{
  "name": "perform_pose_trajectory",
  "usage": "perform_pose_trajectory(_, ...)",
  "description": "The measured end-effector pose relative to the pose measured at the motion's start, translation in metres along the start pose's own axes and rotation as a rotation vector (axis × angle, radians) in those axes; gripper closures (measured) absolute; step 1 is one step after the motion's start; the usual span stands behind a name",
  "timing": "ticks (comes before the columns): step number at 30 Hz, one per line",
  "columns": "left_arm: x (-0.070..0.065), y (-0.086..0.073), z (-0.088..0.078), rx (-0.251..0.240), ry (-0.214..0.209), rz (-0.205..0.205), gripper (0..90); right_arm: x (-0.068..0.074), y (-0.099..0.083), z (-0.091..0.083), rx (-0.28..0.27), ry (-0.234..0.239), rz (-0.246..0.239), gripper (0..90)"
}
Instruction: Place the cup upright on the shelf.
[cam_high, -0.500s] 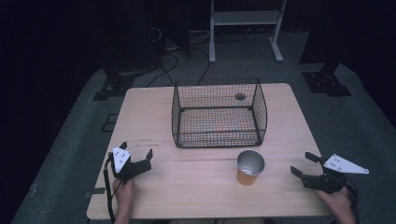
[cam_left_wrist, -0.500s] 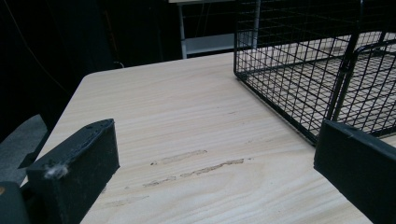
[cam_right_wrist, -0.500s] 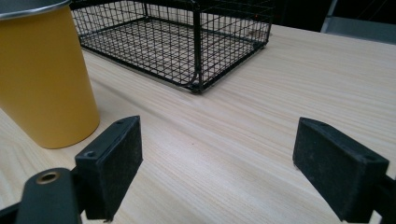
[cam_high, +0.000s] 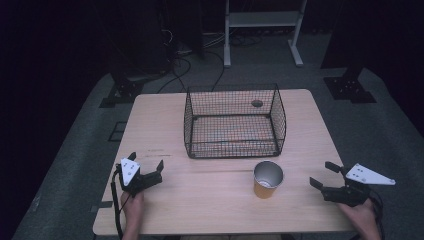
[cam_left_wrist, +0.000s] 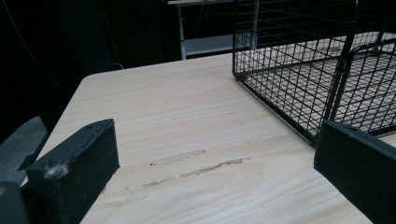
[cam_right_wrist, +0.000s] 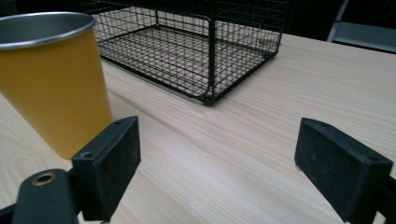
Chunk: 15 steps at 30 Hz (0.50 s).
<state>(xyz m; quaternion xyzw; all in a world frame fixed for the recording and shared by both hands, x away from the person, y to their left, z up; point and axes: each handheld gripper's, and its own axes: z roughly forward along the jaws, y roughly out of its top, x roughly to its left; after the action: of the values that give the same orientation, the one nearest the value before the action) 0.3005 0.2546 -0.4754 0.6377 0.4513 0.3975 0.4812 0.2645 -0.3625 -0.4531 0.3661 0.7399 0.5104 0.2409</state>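
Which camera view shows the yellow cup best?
The high view: the whole yellow cup stands upright before the wire basket. The right gripper view shows its side and rim, cropped at the left edge.

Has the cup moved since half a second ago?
No. The cup stands at the same spot just in front of the basket's right front corner, untouched by either tongs.

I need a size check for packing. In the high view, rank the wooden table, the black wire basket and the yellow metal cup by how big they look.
1. Light wooden table, largest by far.
2. Black wire basket, covering the table's middle rear.
3. Yellow metal cup, smallest; it stands nearer the camera, yet looks much smaller than the basket.
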Motion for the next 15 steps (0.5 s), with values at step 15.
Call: perform_pose_trajectory(15, 0.0, 0.0, 0.0, 0.002, 0.0, 0.0, 0.0, 0.016, 0.005, 0.004, 0.024, 0.064, -0.019, 12.8)
